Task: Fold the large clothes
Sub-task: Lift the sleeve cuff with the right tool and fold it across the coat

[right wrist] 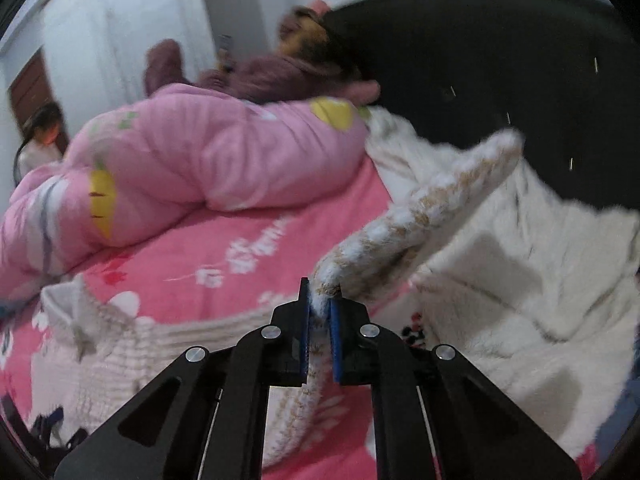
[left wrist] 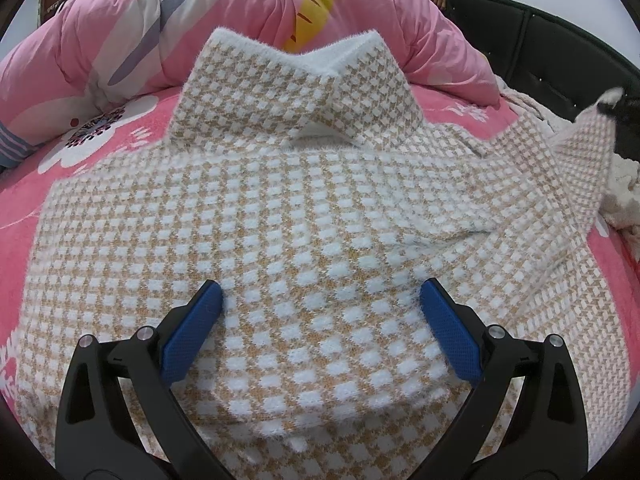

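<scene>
Right under your left gripper (left wrist: 320,300) lies the body of the checked sweater (left wrist: 280,220), tan and white, spread flat across the pink bedsheet (left wrist: 120,148). Your left jaws stand wide apart, blue pads (left wrist: 196,332) either side of the knit with nothing caught between them, tips close to the fabric. The collar is folded up at the far end, pointing toward the pink quilt (left wrist: 100,40) heaped along the back of the bed.

Over on your right, the right gripper (right wrist: 320,308) is clamped tight on the sweater's sleeve (right wrist: 420,220); the fuzzy knit is pinched between the blue pads and sticks out forward, curving up and away in a blurred arc. From the left wrist view you can see that same sleeve lifted off the bed at the far right, its cuff in the dark gripper there.

A white fleecy blanket (right wrist: 520,280) is bunched against the dark headboard (right wrist: 480,60) on your right. Another pale knit garment (right wrist: 120,340) lies on the sheet to the lower left. Two people sit beyond the quilt, too blurred to describe further.
</scene>
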### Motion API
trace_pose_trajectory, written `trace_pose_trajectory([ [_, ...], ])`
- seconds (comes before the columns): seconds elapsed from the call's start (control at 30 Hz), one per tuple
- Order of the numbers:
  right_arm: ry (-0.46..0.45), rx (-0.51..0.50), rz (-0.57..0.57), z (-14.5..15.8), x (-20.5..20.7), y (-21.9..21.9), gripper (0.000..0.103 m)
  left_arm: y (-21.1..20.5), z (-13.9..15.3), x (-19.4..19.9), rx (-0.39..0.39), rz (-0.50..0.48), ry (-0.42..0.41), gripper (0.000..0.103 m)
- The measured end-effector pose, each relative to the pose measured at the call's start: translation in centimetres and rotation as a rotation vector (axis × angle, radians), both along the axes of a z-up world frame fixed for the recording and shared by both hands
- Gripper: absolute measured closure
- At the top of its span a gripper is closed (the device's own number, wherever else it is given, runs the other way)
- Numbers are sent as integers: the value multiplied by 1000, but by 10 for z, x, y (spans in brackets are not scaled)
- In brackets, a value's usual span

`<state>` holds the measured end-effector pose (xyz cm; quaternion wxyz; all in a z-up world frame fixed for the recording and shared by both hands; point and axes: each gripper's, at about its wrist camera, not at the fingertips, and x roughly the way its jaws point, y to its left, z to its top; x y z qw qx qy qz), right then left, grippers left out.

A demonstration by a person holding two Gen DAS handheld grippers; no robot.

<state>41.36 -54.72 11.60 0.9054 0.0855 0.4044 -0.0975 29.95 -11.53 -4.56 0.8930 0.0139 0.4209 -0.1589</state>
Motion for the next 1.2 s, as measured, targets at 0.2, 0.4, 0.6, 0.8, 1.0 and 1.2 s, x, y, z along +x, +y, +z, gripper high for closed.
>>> trace_pose_trajectory([
  [0.2,-81,-93,131,58,-21,72,95,10,21,-5,23,51,-41,7],
  [0.4,-133,-111,317,84,-42,172,95,59,46,-17,16,134,-75,7],
  [0.6,-107,-151,510,56,-60,286,95,120,63,-42,-24,216,-117,10],
  [0.8,99,-197,709,-57,-87,387,95,159,60,-60,-73,253,-75,24],
  [1.0,184,-260,825,-103,-120,414,85,178,59,-65,-202,213,-23,28],
  [1.2,186,-88,893,-84,-138,386,43,175,53,-40,-393,183,49,29],
])
